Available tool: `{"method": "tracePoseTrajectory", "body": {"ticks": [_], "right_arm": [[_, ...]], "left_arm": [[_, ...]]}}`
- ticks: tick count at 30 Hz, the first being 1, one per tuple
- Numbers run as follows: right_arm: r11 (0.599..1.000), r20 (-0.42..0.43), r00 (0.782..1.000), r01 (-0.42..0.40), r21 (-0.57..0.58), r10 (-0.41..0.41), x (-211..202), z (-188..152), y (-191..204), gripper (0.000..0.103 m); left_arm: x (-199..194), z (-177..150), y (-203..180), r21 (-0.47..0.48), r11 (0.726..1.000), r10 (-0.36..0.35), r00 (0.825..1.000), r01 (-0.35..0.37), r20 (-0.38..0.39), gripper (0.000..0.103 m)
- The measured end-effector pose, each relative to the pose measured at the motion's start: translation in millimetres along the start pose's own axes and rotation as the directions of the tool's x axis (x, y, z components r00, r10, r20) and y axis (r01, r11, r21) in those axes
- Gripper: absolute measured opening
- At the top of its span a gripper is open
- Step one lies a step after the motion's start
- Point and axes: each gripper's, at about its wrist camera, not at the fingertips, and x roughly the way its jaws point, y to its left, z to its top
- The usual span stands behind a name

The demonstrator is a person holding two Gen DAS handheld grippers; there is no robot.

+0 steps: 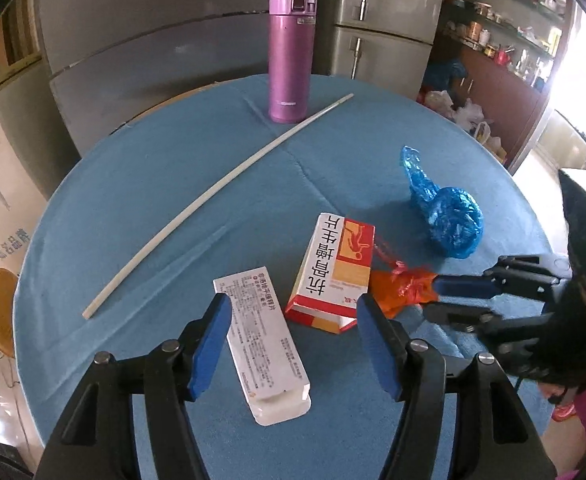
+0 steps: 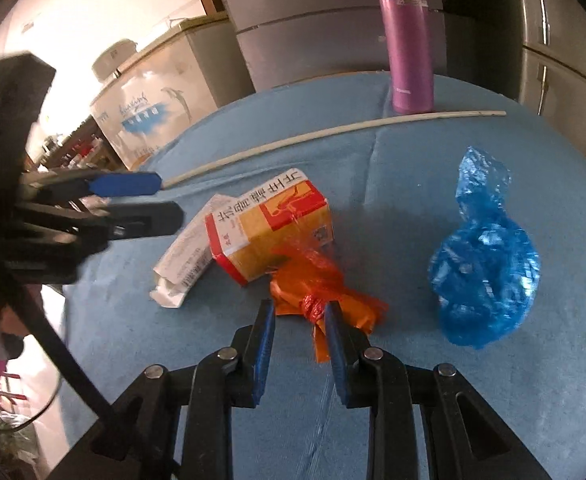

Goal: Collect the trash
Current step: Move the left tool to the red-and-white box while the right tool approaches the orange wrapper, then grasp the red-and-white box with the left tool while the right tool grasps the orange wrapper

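Pinching the orange bag [image 2: 321, 292], the right gripper [image 2: 300, 308] is clamped on its knot.

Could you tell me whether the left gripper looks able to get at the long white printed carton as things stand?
Probably yes: the left gripper hangs open just above the long white printed carton, whose length runs between its fingers, with nothing lying across it.

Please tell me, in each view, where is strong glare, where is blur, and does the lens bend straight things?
Left wrist view: glare burns out the window area at the right edge; the long white stick looks curved and the blue tablecloth bulges, both from the fisheye lens. Right wrist view: the upper left wall is washed out; the left gripper at the left edge is smeared by motion blur; the blue bag is slightly soft.
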Motion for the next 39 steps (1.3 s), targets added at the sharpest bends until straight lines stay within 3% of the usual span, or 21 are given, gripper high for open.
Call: {"method": "tracePoseTrajectory", "body": {"ticks": [5, 7, 8, 9, 17, 20, 24, 32, 39], "right_arm": [[0.998, -0.061, 0.996, -0.059, 0.007, 0.059, 10, 1, -15, 0.038], [0.998, -0.056, 0.996, -0.064, -0.016, 0.063, 14, 6, -15, 0.056], [0.998, -0.044, 0.997, -0.06, -0.03, 0.059, 15, 8, -13, 0.078], [0.997, -0.022, 0.998, -0.053, -0.048, 0.052, 16, 12, -11, 0.084], [0.987, 0.043, 0.998, 0.041, -0.155, -0.035, 30, 19, -2, 0.081], [0.985, 0.07, 0.994, 0.089, -0.15, -0.079, 27, 15, -7, 0.063], [0.993, 0.08, 0.994, 0.078, -0.084, -0.071, 17, 15, -25, 0.037], [0.997, 0.057, 0.997, 0.045, 0.068, -0.049, 0, -1, -58, 0.034], [0.985, 0.017, 1.0, -0.004, 0.171, 0.001, -21, -34, -74, 0.035]], "left_arm": [[-1, -3, 5, 0.015, 1.0, 0.002, 1.0, -0.002, -0.012, 0.066], [-1, -4, 8, 0.02, 1.0, 0.006, 1.0, -0.006, -0.018, 0.066], [-2, -4, 9, 0.024, 1.0, 0.008, 1.0, -0.007, -0.023, 0.066], [-3, -5, 10, 0.026, 1.0, 0.011, 1.0, -0.01, -0.026, 0.066], [4, -4, 13, 0.036, 0.999, 0.008, 0.999, -0.007, -0.044, 0.066], [8, 0, 11, 0.044, 0.999, 0.004, 0.999, -0.002, -0.042, 0.066], [15, 5, 6, 0.043, 0.999, -0.017, 0.999, 0.019, -0.045, 0.066], [40, 15, -15, 0.06, 0.995, -0.069, 0.993, 0.075, -0.094, 0.069], [61, 19, -33, 0.126, 0.991, -0.028, 0.993, 0.042, -0.112, 0.069]]}}
